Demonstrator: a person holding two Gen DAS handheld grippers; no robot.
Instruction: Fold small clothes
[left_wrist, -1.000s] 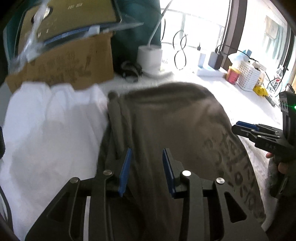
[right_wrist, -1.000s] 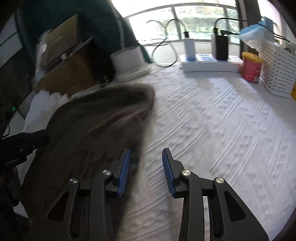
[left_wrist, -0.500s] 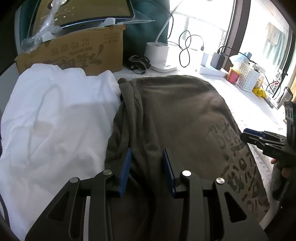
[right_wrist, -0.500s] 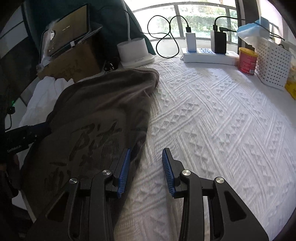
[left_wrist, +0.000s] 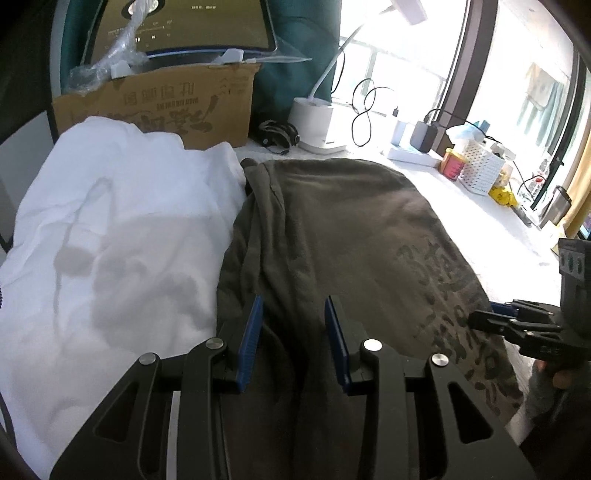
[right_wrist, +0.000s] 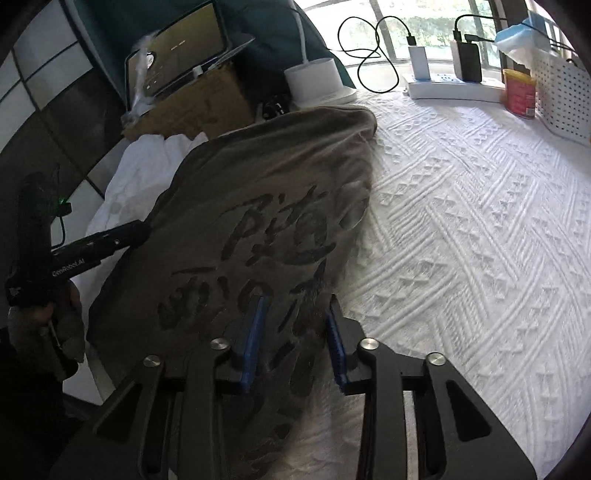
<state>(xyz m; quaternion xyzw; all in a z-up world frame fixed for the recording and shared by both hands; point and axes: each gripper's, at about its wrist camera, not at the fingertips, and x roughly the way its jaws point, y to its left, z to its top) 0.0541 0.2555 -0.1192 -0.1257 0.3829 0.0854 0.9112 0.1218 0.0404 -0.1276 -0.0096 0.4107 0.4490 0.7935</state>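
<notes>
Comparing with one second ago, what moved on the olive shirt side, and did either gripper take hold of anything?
The right gripper moved left, from over the white bedspread onto the olive shirt's printed edge, jaws open around the cloth. The left gripper stayed open over the shirt's left side. Nothing is gripped; the white garment stayed put.

Home room by window, I reckon: white textured bedspread (right_wrist: 461, 229) under me, power strip (right_wrist: 454, 88) with chargers at 1 o'clock, cardboard box (left_wrist: 159, 107) at 11, laundry basket (right_wrist: 561, 99) at 2.
</notes>
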